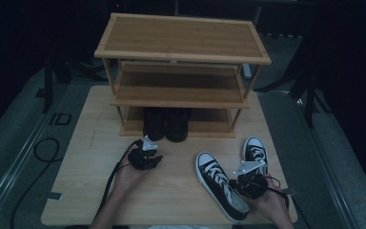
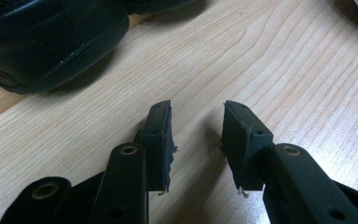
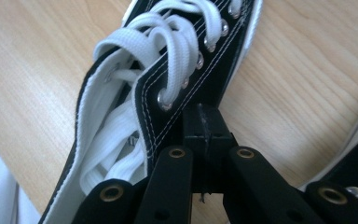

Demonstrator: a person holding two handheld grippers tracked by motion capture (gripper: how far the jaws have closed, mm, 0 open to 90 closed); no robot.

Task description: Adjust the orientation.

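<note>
A black-and-white lace-up sneaker (image 1: 217, 183) lies on the table (image 1: 86, 191) at the front right, and its mate (image 1: 256, 152) lies just behind it. My right gripper (image 1: 250, 181) is low over the near sneaker's heel end. In the right gripper view its jaws (image 3: 208, 112) stand shut, tips against the black canvas beside the eyelets of that sneaker (image 3: 135, 112). Whether canvas is pinched between them I cannot tell. My left gripper (image 1: 145, 160) hovers open over bare wood (image 2: 198, 109), a black leather shoe (image 2: 42, 42) just ahead of it.
A three-tier bamboo shoe rack (image 1: 181, 38) stands at the table's back. A pair of black shoes (image 1: 166, 124) sits on its bottom shelf. The second sneaker's edge (image 3: 354, 158) is close on the right of my right gripper. Cables trail off the front-left.
</note>
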